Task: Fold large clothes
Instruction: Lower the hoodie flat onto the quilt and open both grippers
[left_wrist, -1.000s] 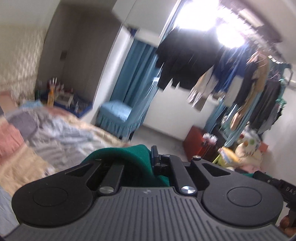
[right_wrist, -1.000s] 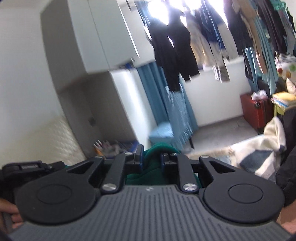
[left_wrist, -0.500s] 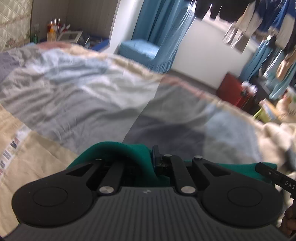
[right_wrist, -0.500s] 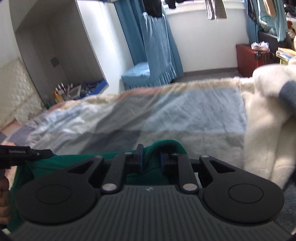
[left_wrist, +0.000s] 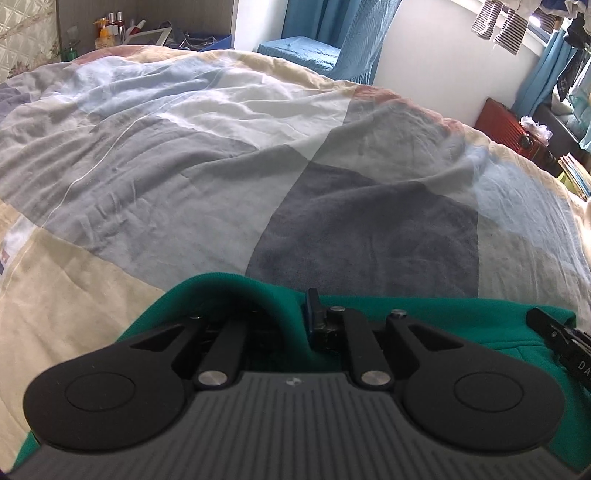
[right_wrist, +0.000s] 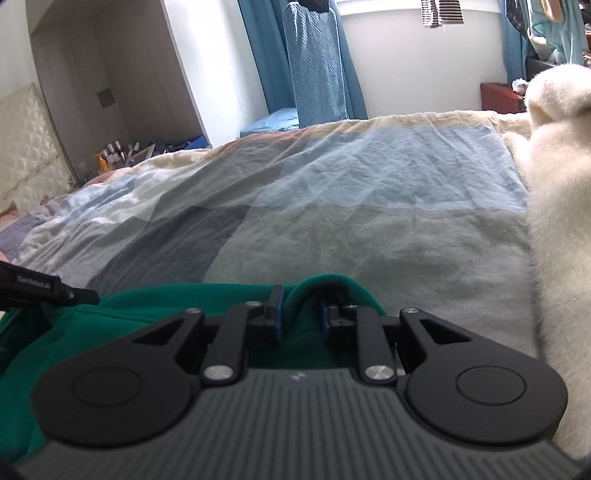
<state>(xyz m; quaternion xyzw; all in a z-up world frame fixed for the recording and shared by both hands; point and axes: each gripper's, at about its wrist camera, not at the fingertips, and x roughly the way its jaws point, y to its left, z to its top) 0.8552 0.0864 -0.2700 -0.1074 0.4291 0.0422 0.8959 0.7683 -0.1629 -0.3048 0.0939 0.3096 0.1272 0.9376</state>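
Nearest, at the bottom of each frame: my left tongs (left_wrist: 295, 317) pinch a fold of the green garment (left_wrist: 424, 317), and my right tongs (right_wrist: 301, 314) are likewise clamped on a bunched edge of the same green garment (right_wrist: 147, 306), which stretches between them low across both views. Beyond it, filling the middle: a patchwork bedspread (left_wrist: 258, 155) of grey, blue and cream, with a white fluffy blanket (right_wrist: 554, 221) at the right edge of the right view. Farthest, along the top: blue curtains (right_wrist: 310, 55), bottles (left_wrist: 110, 26) at upper left, a red case (left_wrist: 506, 122) at right.
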